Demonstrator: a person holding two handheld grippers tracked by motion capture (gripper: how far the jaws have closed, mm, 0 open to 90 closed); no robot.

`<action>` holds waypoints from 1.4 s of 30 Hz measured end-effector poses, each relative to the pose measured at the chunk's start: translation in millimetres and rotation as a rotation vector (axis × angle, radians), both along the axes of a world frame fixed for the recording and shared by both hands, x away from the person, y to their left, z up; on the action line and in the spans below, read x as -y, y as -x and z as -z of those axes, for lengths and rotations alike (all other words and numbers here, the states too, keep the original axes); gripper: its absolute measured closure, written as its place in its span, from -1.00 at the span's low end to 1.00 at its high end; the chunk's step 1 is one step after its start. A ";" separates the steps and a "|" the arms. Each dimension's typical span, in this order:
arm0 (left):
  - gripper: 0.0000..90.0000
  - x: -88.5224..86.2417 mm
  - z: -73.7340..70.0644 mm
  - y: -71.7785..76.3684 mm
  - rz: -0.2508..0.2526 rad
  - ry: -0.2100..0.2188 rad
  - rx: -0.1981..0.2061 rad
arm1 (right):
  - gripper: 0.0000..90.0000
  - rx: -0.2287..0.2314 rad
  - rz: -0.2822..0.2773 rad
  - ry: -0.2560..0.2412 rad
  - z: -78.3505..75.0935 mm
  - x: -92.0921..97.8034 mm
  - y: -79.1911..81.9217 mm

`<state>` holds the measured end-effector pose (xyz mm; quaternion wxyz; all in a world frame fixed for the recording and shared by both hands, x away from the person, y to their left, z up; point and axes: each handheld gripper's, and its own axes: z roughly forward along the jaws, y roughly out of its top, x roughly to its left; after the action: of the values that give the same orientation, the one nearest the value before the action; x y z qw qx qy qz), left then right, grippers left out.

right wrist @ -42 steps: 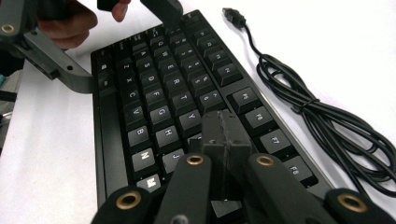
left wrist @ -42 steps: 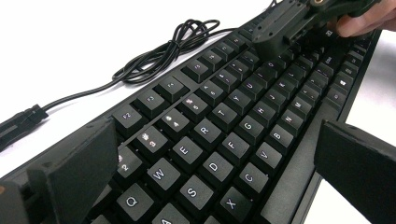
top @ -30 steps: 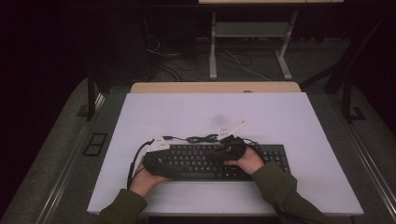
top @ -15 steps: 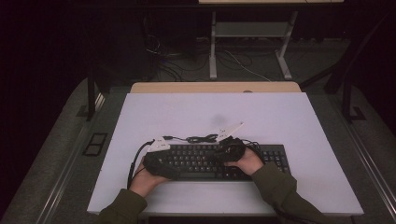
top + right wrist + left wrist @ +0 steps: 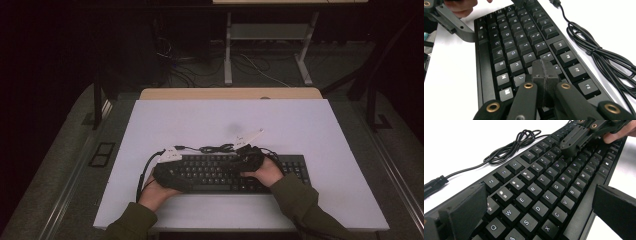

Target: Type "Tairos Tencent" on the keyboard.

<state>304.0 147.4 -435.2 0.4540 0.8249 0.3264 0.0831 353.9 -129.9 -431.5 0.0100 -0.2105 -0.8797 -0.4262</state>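
Observation:
A black keyboard (image 5: pixel 235 172) lies on the white table (image 5: pixel 310 130) near its front edge, its keys seen close in the left gripper view (image 5: pixel 541 192) and the right gripper view (image 5: pixel 511 50). My left gripper (image 5: pixel 172 174) is open at the keyboard's left end, one jaw past the back edge and the other past the front edge, with the Q to V keys between them (image 5: pixel 541 207). My right gripper (image 5: pixel 248 156) is shut with nothing in it, and its tips (image 5: pixel 544 71) rest on keys around the middle of the board.
The keyboard's black cable (image 5: pixel 217 148) lies in a tied bundle on the table just behind the keyboard (image 5: pixel 599 52), its plug end toward the left (image 5: pixel 434 185). A wooden desk edge (image 5: pixel 230 93) borders the table's far side.

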 end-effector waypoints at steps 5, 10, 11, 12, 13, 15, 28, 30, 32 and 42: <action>-1.00 0.7 -0.6 -0.1 0.000 0.002 0.006 | 0.94 -0.001 0.013 -0.034 -3.7 5.3 -1.4; -1.00 1.5 -1.3 -0.3 0.000 0.002 0.009 | 0.75 -0.006 0.025 -0.057 -5.0 10.4 -3.0; -1.00 1.9 -1.6 -0.4 -0.002 0.005 0.009 | 0.71 -0.008 0.029 -0.063 -5.1 10.9 -2.9; -1.00 2.1 -1.8 -0.6 -0.002 0.004 0.011 | 0.65 -0.008 0.031 -0.066 -5.3 11.7 -3.0; -1.00 2.6 -2.1 -0.7 -0.004 0.004 0.011 | 0.60 -0.009 0.034 -0.070 -5.4 12.4 -3.2; -1.00 3.4 -2.2 -1.3 -0.001 0.005 0.015 | 0.48 -0.005 0.040 -0.080 -5.6 14.0 -3.6; -0.59 6.7 -6.4 -5.5 -0.007 0.027 0.042 | -0.22 0.011 0.090 -0.128 -4.3 23.0 -6.5; -0.47 6.2 -6.6 -6.3 -0.007 0.031 0.045 | -0.28 0.011 0.099 -0.135 -3.6 23.6 -6.8; -0.32 5.6 -6.7 -7.0 -0.012 0.036 0.045 | -0.32 0.010 0.104 -0.139 -3.4 24.2 -7.2; 0.48 8.4 -2.4 -15.0 -0.008 0.035 0.003 | -0.36 0.019 0.120 -0.144 -3.3 26.3 -8.6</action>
<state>319.0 139.0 -432.7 0.4686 0.8153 0.3304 0.0806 362.5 -156.2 -428.1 -0.0088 -0.2577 -0.8325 -0.4903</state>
